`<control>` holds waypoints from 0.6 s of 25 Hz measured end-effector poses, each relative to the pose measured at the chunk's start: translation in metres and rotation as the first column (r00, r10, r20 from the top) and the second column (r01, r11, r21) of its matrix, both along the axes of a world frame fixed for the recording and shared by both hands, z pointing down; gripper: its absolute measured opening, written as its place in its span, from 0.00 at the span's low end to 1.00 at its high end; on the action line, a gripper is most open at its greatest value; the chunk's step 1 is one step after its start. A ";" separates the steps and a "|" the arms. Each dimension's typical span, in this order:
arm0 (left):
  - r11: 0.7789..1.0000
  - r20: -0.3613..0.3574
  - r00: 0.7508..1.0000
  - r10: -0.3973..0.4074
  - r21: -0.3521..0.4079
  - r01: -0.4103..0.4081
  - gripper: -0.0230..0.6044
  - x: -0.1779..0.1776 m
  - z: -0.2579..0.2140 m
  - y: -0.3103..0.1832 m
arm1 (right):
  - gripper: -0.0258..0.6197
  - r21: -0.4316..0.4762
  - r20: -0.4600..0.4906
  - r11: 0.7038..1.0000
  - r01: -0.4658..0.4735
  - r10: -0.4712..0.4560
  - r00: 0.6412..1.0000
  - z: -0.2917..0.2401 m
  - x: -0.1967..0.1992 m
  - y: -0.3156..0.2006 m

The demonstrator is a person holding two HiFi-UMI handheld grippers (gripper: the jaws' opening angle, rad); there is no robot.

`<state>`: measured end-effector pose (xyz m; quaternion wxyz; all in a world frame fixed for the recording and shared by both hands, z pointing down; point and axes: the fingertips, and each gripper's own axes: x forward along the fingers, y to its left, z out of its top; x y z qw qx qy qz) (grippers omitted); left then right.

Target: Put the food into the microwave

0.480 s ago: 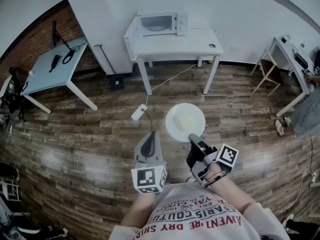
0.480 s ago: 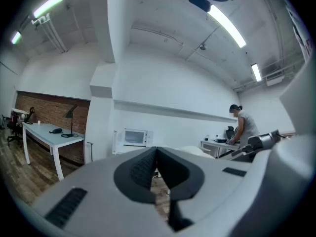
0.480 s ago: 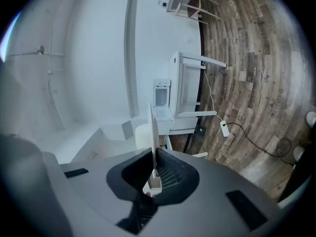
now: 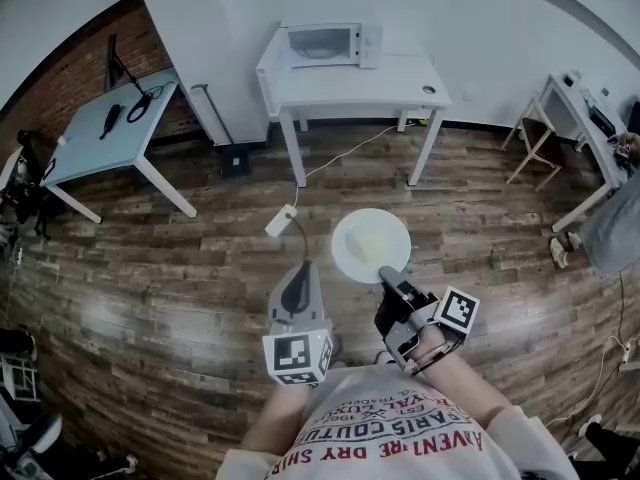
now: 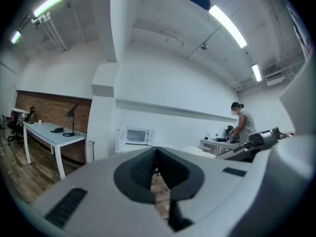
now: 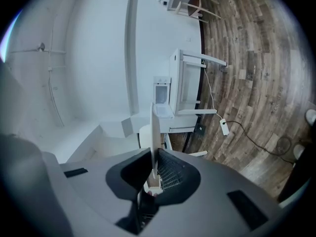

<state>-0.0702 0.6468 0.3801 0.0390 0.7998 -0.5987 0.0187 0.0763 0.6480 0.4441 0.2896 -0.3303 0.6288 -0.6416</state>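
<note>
A white plate [image 4: 370, 245] with pale food on it hangs level over the wooden floor, held by its near rim in my right gripper [image 4: 386, 274], which is shut on it. In the right gripper view the plate [image 6: 154, 132] shows edge-on as a thin white blade between the jaws. My left gripper [image 4: 296, 290] points forward beside the plate, shut and empty; its closed jaws fill the left gripper view [image 5: 156, 152]. The white microwave [image 4: 330, 44] stands on a white table [image 4: 400, 73] far ahead, door shut; it is small in the left gripper view [image 5: 137, 136] and the right gripper view [image 6: 162, 96].
A power strip and cable [image 4: 281, 221] lie on the floor between me and the white table. A grey-blue desk [image 4: 110, 128] with a lamp stands at the left. A chair [image 4: 535, 143] and another desk [image 4: 585, 118] are at the right, where a person [image 5: 242, 125] stands.
The view has shifted slightly; the microwave table sits a little farther right in the head view. Both grippers and the plate keep the same pose.
</note>
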 end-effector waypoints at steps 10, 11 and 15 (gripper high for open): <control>0.999 -0.017 1.000 0.008 -0.034 -0.008 0.05 -0.046 0.018 0.004 | 0.08 0.025 0.024 0.998 -0.053 0.052 0.998 0.003 -0.026 0.004; 0.999 -0.020 1.000 0.006 -0.040 -0.007 0.05 -0.047 0.020 0.002 | 0.08 0.021 0.023 0.998 -0.054 0.053 0.998 0.004 -0.027 0.002; 0.998 -0.028 1.000 0.000 -0.061 -0.001 0.05 -0.045 0.032 -0.009 | 0.08 0.010 0.018 0.999 -0.040 0.040 0.999 0.014 -0.024 -0.009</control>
